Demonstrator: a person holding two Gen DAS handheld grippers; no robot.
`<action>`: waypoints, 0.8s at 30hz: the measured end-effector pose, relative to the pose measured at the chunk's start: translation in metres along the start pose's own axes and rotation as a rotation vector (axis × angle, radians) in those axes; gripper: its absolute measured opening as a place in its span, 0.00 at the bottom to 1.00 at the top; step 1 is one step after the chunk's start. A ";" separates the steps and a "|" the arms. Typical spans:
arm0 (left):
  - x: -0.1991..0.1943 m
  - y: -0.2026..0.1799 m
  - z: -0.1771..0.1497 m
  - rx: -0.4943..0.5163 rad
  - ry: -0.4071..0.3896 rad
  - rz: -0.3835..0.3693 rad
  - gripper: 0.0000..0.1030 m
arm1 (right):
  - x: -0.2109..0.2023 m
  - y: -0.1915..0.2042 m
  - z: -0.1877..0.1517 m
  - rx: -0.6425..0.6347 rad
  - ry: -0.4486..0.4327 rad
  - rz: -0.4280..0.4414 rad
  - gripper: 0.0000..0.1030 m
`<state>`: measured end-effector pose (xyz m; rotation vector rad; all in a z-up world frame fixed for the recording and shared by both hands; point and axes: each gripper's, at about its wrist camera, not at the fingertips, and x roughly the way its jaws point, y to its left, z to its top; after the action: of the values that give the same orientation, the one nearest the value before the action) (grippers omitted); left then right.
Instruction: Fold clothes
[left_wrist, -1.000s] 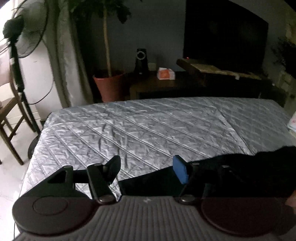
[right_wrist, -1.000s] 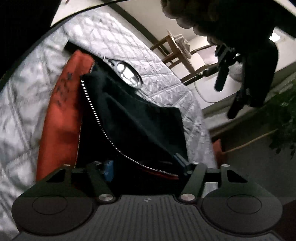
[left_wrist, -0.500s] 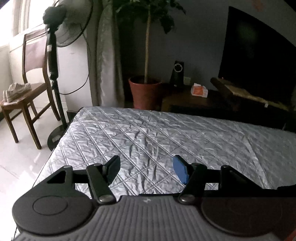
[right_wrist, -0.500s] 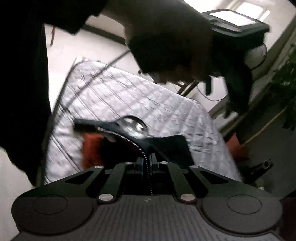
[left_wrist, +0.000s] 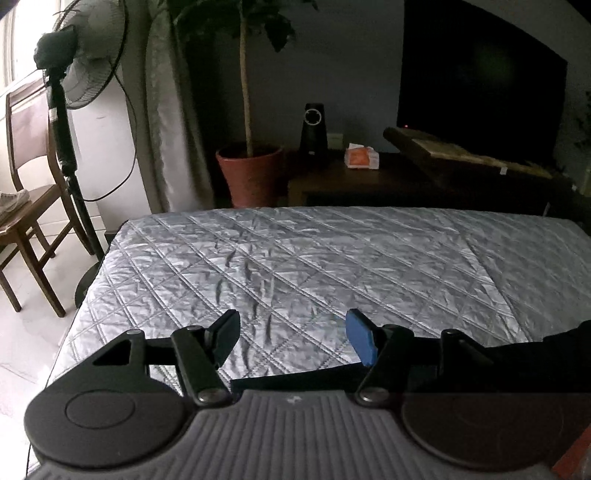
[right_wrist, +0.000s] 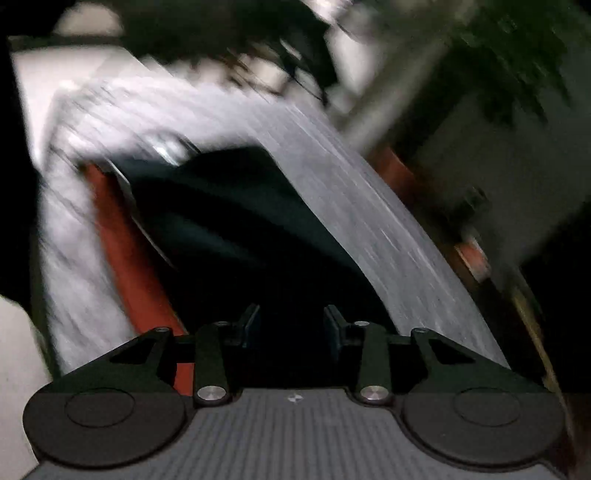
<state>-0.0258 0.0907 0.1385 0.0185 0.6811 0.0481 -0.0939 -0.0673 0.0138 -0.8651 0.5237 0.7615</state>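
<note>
A black jacket (right_wrist: 236, 206) with a red lining (right_wrist: 122, 240) and a silver zipper (right_wrist: 136, 218) lies on the grey quilted bed (right_wrist: 369, 221); this right wrist view is badly blurred by motion. My right gripper (right_wrist: 291, 325) hovers open just over the jacket's dark near part, with nothing clamped between its fingers. In the left wrist view my left gripper (left_wrist: 291, 336) is wide open above bare quilt (left_wrist: 332, 258). A black edge of the jacket (left_wrist: 554, 354) shows at the lower right and runs as a strip under the gripper body.
Past the bed's far edge stand a potted plant (left_wrist: 251, 173), a dark cabinet (left_wrist: 369, 181) with a speaker (left_wrist: 313, 127) and a tissue pack (left_wrist: 361, 157), and a television (left_wrist: 480, 92). A standing fan (left_wrist: 74, 62) and a wooden chair (left_wrist: 26, 206) are at the left.
My right gripper was shut on the jacket's zipper edge; it has let go and opened, and it is swinging fast. The left gripper stayed open and turned slightly right.
</note>
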 end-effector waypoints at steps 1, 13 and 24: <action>0.001 -0.002 0.001 0.001 0.001 0.000 0.58 | 0.002 -0.008 -0.012 0.007 0.041 -0.016 0.42; 0.010 -0.031 0.002 0.066 0.018 -0.026 0.58 | 0.037 -0.012 -0.057 -0.075 0.152 -0.041 0.06; 0.013 -0.055 -0.001 0.122 0.034 -0.073 0.58 | -0.029 -0.067 -0.074 -0.143 0.034 -0.083 0.08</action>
<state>-0.0140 0.0362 0.1276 0.1100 0.7179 -0.0632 -0.0685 -0.1670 0.0248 -1.0281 0.4640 0.7156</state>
